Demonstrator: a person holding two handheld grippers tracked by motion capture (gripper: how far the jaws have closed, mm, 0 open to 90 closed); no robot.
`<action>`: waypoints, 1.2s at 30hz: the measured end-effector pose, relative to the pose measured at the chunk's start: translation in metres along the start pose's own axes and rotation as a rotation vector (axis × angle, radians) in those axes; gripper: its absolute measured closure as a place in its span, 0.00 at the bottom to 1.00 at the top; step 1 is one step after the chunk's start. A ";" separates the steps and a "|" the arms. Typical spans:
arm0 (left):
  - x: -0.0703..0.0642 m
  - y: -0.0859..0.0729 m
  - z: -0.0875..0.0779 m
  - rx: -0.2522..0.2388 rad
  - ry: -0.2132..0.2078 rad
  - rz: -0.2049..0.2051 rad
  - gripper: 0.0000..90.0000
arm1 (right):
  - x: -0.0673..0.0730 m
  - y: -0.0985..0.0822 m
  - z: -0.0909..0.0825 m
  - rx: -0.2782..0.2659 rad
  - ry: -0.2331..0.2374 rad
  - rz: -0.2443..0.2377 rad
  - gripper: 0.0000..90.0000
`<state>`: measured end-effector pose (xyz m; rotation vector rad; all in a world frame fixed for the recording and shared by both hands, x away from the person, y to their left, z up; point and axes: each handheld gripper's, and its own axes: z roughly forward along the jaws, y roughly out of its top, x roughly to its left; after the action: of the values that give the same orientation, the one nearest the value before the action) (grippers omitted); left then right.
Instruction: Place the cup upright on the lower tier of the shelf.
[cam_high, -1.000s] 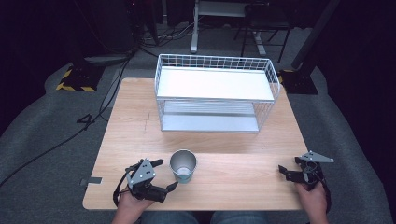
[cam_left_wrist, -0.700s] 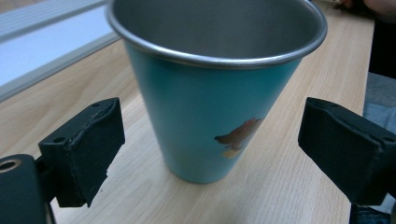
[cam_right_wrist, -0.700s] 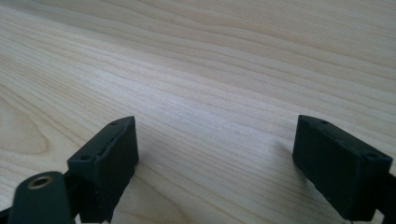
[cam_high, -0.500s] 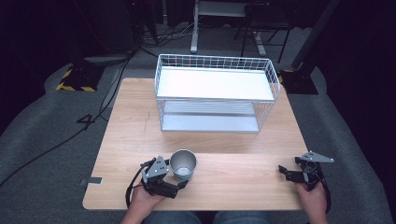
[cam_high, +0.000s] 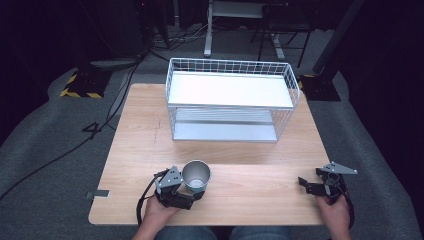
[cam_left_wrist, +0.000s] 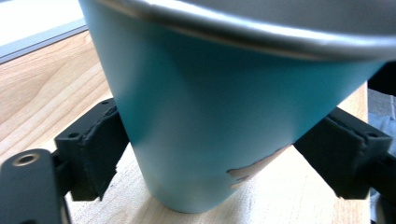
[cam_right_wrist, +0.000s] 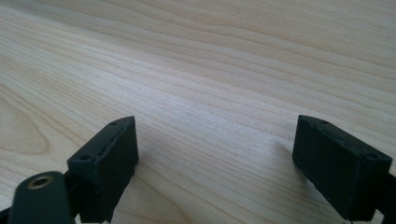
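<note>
Flanking the teal cup, left gripper jaws touch it (right gripper spread wide)

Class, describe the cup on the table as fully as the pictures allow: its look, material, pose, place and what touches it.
The cup is a tapered tumbler, wider at the rim than at the base, with a teal-blue outer wall and a grey, metal-looking rim and inside. A patch near its base is chipped, showing a pale layer. It stands upright and looks empty, on the wooden table near the front edge, in front of the white wire rack. The left hand-held gripper straddles its lower part, one jaw on either side, close against the wall.
</note>
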<state>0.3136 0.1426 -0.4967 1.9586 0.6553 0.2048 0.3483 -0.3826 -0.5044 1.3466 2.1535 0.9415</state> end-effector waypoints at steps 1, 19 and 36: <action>0.000 -0.001 0.000 -0.010 -0.001 -0.005 0.18 | 0.000 0.000 0.000 0.000 0.000 0.000 0.16; -0.001 0.002 -0.003 -0.056 -0.009 0.019 0.22 | 0.000 0.000 0.000 0.000 0.000 0.000 0.16; 0.016 0.042 -0.011 -0.076 -0.012 0.006 0.22 | 0.000 0.001 0.001 -0.001 -0.001 0.002 0.16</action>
<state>0.3379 0.1457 -0.4568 1.8879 0.6245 0.2184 0.3490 -0.3821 -0.5044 1.3486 2.1509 0.9418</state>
